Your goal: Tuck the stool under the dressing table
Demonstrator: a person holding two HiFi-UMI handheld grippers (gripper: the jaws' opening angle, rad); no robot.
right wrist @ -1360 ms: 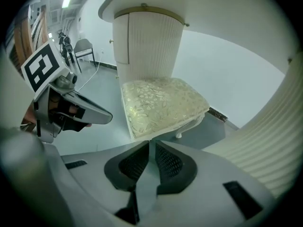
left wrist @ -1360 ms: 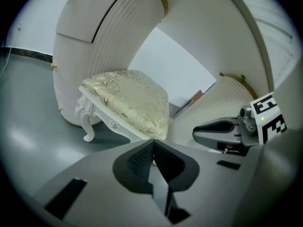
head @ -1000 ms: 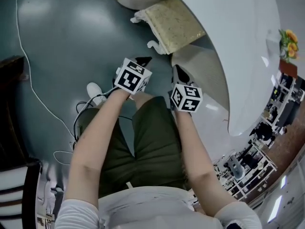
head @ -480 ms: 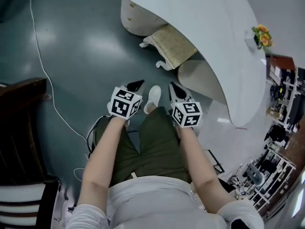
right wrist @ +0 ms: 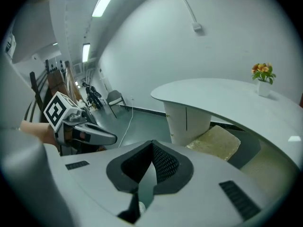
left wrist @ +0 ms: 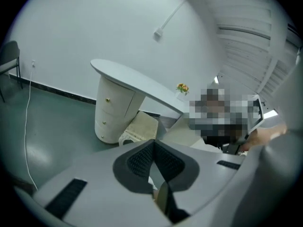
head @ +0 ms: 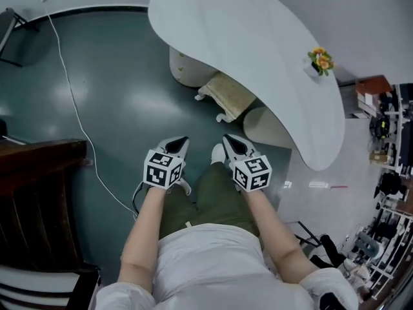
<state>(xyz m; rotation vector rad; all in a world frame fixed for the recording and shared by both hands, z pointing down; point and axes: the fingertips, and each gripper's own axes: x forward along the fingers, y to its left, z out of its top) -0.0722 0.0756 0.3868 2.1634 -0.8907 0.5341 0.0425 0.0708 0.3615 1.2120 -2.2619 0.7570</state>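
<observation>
The dressing table [head: 245,57] has a curved white top on round cream pedestals [head: 186,66]. The stool [head: 227,90], with a gold cushion and white scrolled legs, stands partly beneath the top, between the pedestals. My left gripper [head: 181,141] and right gripper [head: 226,139] hang side by side above the floor, well short of the stool. Both are shut and hold nothing. In the left gripper view the stool [left wrist: 142,126] shows beyond the shut left gripper [left wrist: 154,148]. Past the shut right gripper [right wrist: 152,162], the right gripper view has the cushion [right wrist: 215,141] under the table [right wrist: 222,96].
A small vase of orange flowers [head: 321,60] stands on the table top. A dark wooden chair [head: 39,192] is at the left, and a white cable [head: 71,108] trails over the grey-green floor. Cluttered shelves [head: 387,173] line the right side.
Both grippers have risen and drawn back from the stool, still shut. The person has straightened up, so the table and stool look smaller and farther away.
</observation>
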